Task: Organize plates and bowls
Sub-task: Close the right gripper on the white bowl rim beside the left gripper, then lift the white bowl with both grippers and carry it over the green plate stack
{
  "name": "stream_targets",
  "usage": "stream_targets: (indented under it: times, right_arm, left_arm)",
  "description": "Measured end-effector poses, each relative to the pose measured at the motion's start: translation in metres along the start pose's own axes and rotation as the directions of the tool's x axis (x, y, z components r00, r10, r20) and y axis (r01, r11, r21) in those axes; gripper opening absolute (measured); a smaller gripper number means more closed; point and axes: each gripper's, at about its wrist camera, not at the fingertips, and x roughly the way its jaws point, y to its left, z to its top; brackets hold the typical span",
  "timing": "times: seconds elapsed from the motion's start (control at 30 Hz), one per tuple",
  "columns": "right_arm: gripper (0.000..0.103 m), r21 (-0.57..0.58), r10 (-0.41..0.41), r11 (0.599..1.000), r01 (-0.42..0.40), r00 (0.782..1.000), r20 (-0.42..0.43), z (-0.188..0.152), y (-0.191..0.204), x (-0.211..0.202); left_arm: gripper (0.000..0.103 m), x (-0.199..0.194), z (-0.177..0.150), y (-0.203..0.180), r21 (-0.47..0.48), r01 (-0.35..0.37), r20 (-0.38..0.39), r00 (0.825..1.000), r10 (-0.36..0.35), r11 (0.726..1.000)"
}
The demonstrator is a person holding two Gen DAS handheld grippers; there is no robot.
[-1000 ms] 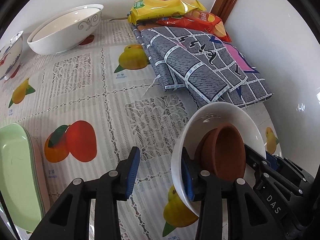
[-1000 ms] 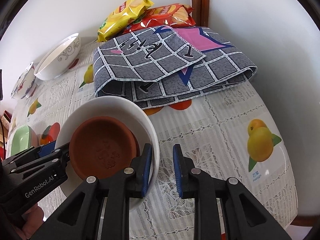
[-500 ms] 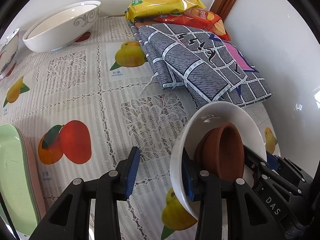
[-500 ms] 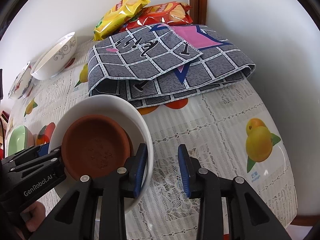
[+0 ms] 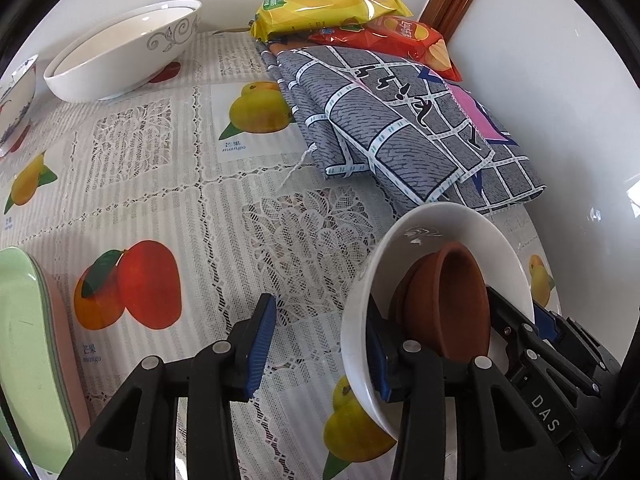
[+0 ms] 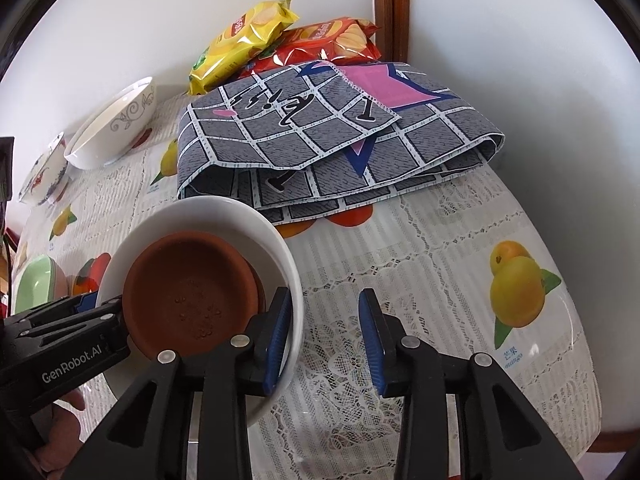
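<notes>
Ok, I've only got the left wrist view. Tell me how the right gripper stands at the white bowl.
Observer: The right gripper straddles the white bowl at its rim, with its fingers opening. One is inside and the other stands apart outside.
Operator: Describe the brown dish's floor.
Observer: The brown dish has small specks on its floor and nothing else in it.
Operator: Check past the outer finger.
Observer: Only tablecloth lies there, with a yellow mango print near the edge.
</notes>
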Motion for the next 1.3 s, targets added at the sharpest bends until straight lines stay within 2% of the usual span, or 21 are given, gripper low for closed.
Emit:
stream_targets:
  times: [0.13,0.17,0.2,0.23,0.27,0.33,0.4,0.5,0.67,0.83,1.3]
  right_arm:
    - [0.031,0.050,0.026,0.998,-0.026,1.000,0.005,-0.002,-0.002,0.000]
    - [0.029,0.064,0.036,0.997,-0.036,0.999,0.005,-0.002,-0.003,0.000]
    - [0.028,0.070,0.044,0.997,-0.044,0.999,0.003,-0.001,-0.004,0.000]
    - [0.023,0.075,0.057,0.996,-0.057,0.998,0.003,-0.001,-0.004,0.000]
    - [0.018,0.079,0.080,0.994,-0.080,0.997,0.001,0.000,-0.005,0.002]
    - [0.015,0.081,0.092,0.993,-0.091,0.996,-0.007,0.001,-0.004,0.002]
    - [0.010,0.068,0.087,0.994,-0.087,0.996,-0.005,0.002,0.000,0.000]
    - [0.008,0.058,0.046,0.997,-0.046,0.999,0.000,0.001,0.005,-0.002]
    - [0.008,0.090,0.077,0.993,-0.076,0.997,-0.007,-0.002,0.004,-0.010]
    - [0.007,0.066,0.069,0.995,-0.070,0.998,0.013,-0.010,0.015,-0.023]
    - [0.008,0.039,0.103,0.994,-0.106,0.992,0.070,-0.013,0.048,-0.069]
  left_arm:
    - [0.036,-0.001,-0.002,0.001,-0.020,0.009,0.013,1.000,-0.008,1.000]
    - [0.032,-0.001,-0.002,0.001,-0.020,0.019,0.015,1.000,-0.018,1.000]
    - [0.024,-0.001,-0.003,0.001,-0.019,0.044,0.015,0.999,-0.043,0.999]
    - [0.021,0.000,-0.003,0.001,-0.022,0.061,0.012,0.998,-0.061,0.998]
    - [0.021,-0.001,-0.003,0.001,-0.024,0.058,0.013,0.998,-0.057,0.998]
    - [0.010,-0.001,-0.002,-0.003,-0.006,0.062,0.017,0.998,-0.062,0.998]
    - [0.010,-0.003,-0.003,-0.008,0.014,0.034,0.033,0.999,-0.035,0.999]
    - [0.010,-0.004,-0.003,-0.010,0.022,0.026,0.035,0.999,-0.027,0.999]
    - [0.009,-0.013,-0.007,-0.006,0.013,0.023,0.041,0.999,-0.023,1.000]
    - [0.009,-0.029,-0.012,0.002,-0.002,0.020,0.060,0.998,-0.019,1.000]
    - [0.008,-0.091,-0.027,0.022,-0.022,-0.004,0.153,0.988,0.007,1.000]
